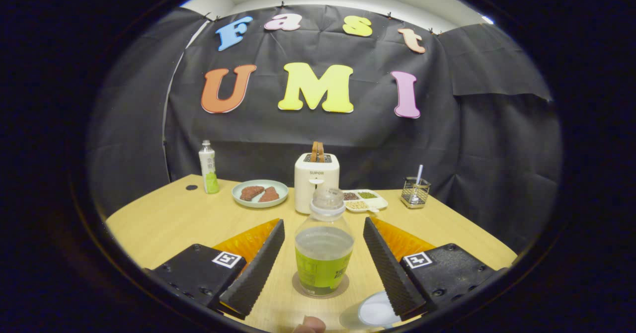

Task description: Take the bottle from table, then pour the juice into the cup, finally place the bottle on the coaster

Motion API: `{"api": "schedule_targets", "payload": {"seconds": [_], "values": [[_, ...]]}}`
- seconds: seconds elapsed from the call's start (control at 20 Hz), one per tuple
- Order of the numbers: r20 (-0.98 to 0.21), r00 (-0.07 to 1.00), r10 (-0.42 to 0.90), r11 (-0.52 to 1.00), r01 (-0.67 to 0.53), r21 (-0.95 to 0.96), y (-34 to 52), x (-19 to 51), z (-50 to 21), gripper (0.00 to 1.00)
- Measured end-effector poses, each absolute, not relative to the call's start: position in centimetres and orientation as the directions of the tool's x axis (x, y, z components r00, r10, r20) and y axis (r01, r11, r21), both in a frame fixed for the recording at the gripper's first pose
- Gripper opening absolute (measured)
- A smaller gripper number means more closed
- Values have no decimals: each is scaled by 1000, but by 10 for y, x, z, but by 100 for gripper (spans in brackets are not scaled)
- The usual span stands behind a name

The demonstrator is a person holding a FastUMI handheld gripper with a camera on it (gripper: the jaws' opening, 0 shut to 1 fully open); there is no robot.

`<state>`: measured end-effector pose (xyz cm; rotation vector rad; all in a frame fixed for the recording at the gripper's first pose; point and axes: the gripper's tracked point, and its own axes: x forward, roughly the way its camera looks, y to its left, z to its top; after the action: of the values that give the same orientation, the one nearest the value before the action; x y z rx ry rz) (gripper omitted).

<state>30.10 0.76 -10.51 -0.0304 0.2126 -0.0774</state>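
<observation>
We find the bottle (324, 246) standing upright on the coaster (320, 289), between the fingers of the claw (324, 253), which stands open and clear of it. The cup (375, 310) sits just beside. We judge placement done, only withdrawal remaining.

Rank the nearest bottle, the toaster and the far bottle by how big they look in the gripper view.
1. Nearest bottle, between the open tool fingers; nearness inflates it.
2. Toaster.
3. Far bottle, thinnest and farthest.
</observation>
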Motion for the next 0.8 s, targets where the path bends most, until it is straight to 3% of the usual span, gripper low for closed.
{"api": "schedule_targets", "payload": {"seconds": [0.55, 0.8], "values": [[-101, 988, -120, 993, 119, -13, -27, 179, 46, 100], [-41, 995, -86, 996, 87, 28, -28, 113, 94, 100]]}}
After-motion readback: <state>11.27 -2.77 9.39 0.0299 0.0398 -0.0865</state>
